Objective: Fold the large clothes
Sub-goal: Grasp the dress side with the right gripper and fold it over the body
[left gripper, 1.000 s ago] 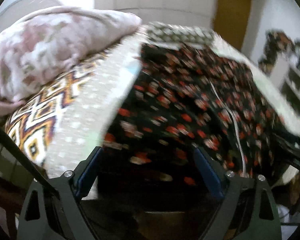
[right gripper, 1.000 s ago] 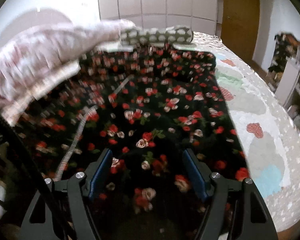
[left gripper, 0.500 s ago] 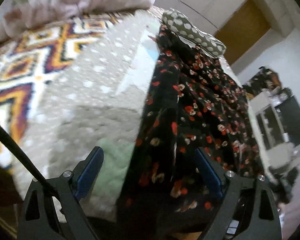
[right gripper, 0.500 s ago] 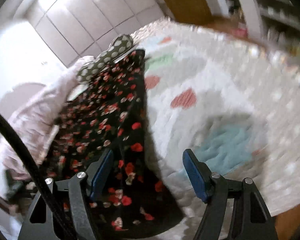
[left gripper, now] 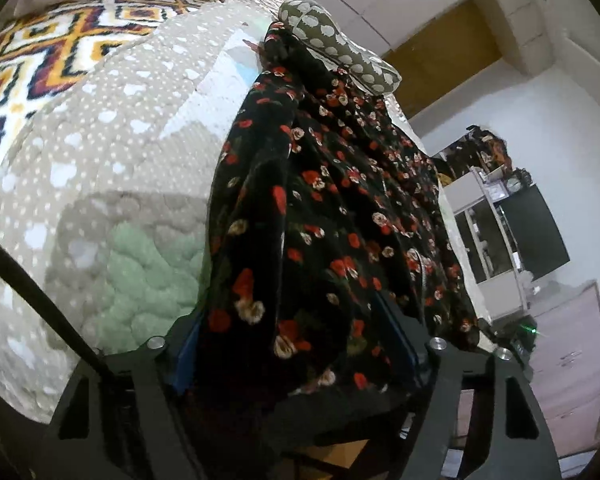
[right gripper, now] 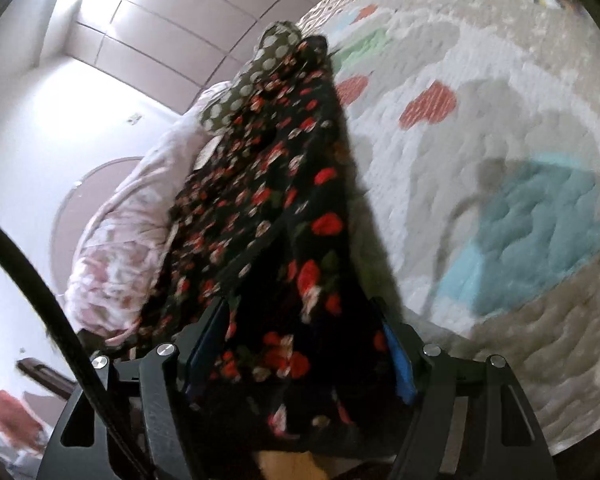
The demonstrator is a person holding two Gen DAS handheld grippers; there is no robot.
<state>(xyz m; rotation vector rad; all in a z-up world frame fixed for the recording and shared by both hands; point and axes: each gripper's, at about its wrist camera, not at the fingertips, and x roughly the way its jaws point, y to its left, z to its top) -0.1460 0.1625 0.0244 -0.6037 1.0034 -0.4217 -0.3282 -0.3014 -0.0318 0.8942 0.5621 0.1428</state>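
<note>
Quilted bedspread (left gripper: 100,168), polka-dot pillow (left gripper: 336,56), shelving (left gripper: 496,240).

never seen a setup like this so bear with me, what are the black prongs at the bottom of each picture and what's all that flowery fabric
There is no robot here. A person holds a two-finger gripper in each hand, and each gripper carries a wide-angle camera that looks forward along its fingers. So the black prongs with blue pads are the grippers themselves: the left gripper in the left wrist view, the right gripper in the right wrist view.

The flowery fabric is one large black garment with red and cream flowers, spread on a bed with a quilted bedspread. Each gripper has an edge of the garment bunched between its fingers, though neither view shows clearly whether the fingers are pinching it. At the far end lie a polka-dot cushion and a pink quilt.
</note>
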